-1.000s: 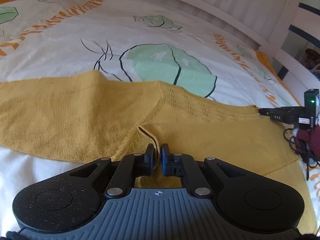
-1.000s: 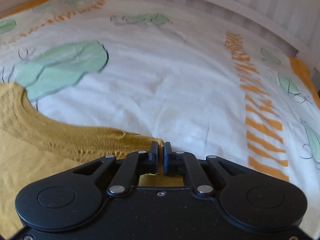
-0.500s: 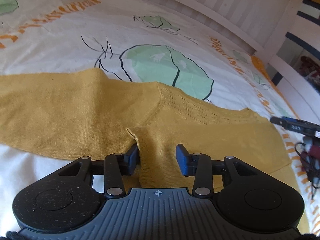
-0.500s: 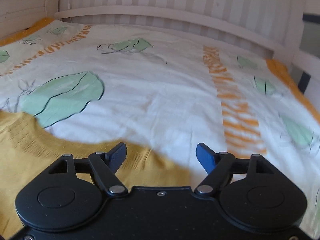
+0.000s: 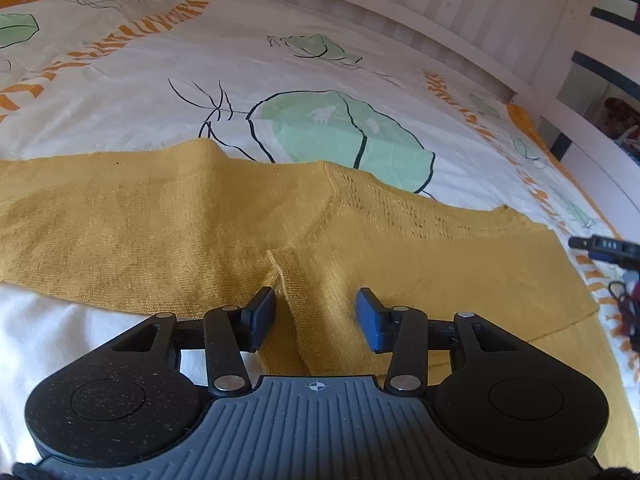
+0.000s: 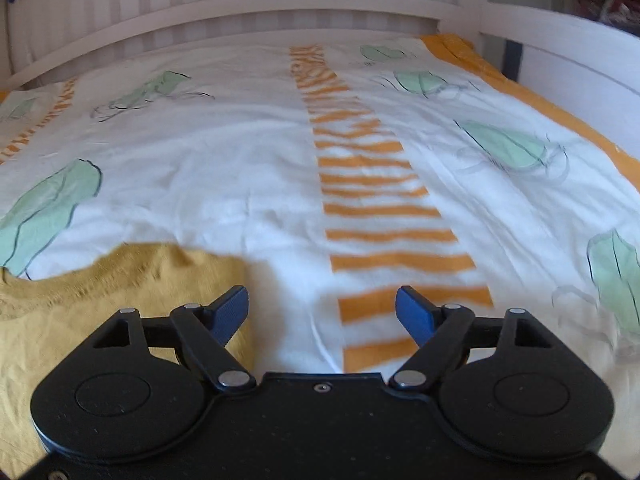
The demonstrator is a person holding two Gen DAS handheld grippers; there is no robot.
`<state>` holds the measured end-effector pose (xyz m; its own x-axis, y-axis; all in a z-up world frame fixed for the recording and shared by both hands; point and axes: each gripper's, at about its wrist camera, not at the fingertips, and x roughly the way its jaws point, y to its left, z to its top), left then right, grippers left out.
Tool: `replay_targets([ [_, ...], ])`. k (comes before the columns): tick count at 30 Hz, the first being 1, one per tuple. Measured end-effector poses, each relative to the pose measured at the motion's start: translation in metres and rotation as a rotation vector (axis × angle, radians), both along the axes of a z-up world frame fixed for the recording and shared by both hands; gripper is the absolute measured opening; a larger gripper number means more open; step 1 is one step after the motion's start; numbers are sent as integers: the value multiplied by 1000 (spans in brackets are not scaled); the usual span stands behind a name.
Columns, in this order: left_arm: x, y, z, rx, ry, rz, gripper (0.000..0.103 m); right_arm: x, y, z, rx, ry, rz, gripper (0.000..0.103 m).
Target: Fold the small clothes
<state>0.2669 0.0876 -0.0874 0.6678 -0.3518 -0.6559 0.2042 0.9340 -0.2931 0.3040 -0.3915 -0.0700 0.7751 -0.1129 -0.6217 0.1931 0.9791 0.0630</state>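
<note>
A mustard-yellow knitted top (image 5: 160, 220) lies spread on the bed, one sleeve stretching left and its lace-patterned neckline toward the right. My left gripper (image 5: 316, 304) hovers low over a raised fold near the armpit. Its jaws are opening, with the fold between them and neither pad pressing on it. In the right wrist view the top's corner (image 6: 80, 320) lies at the lower left. My right gripper (image 6: 322, 300) stands open over bare sheet just right of that corner, holding nothing. Its dark tip (image 5: 600, 244) shows at the right edge of the left wrist view.
The bedsheet (image 6: 240, 160) is white with green leaf prints and orange stripes. A white slatted bed frame (image 6: 240, 12) runs along the far side and the right side (image 5: 580, 120). Dark cables (image 5: 624, 300) hang at the right edge.
Both grippers were shut on the yellow top's edge and have let it go. The right gripper has rolled level and moved right, off the cloth; the left stays in place.
</note>
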Motion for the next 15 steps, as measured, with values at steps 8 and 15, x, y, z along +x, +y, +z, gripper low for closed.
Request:
replay_targets([
  [8,0,1,-1,-4,0,-13,46,37,11,-8,109,73,46,60],
  [15,0,0,-2,-3,-2,-11,47,29,10,-14,224,65,116,11],
])
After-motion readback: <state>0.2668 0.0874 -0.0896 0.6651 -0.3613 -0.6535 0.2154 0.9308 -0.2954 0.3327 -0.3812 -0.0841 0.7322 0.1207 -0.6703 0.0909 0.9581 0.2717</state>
